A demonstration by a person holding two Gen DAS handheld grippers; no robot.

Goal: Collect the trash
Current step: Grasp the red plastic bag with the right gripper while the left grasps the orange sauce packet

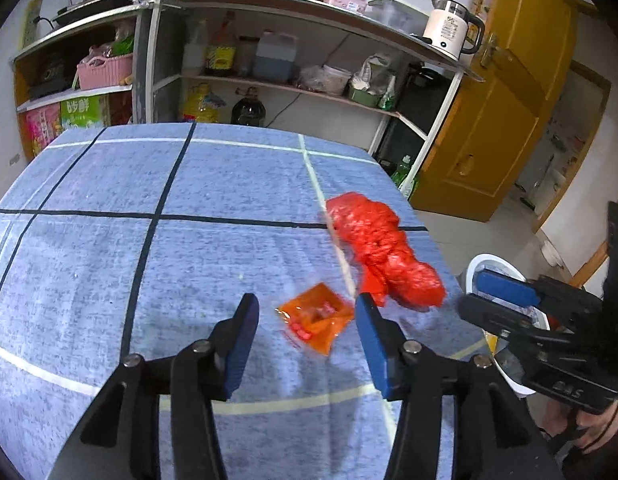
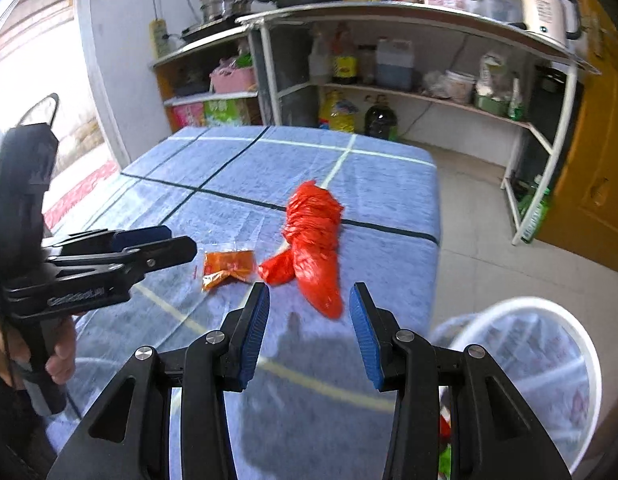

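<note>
A crumpled red plastic bag (image 1: 383,252) lies on the blue checked tablecloth (image 1: 189,248) near the table's right edge; it also shows in the right wrist view (image 2: 315,240). A small orange sauce packet (image 1: 315,320) lies just left of it, also seen in the right wrist view (image 2: 228,266). My left gripper (image 1: 305,336) is open, hovering just short of the packet. My right gripper (image 2: 309,332) is open and empty, just short of the red bag's near end. A white trash bin (image 2: 549,364) with a plastic liner stands beside the table at right.
A metal shelf unit (image 1: 269,64) with bottles, baskets, pans and a white kettle (image 1: 449,30) stands behind the table. A yellow wooden door (image 1: 509,112) is at the right. Tiled floor lies right of the table.
</note>
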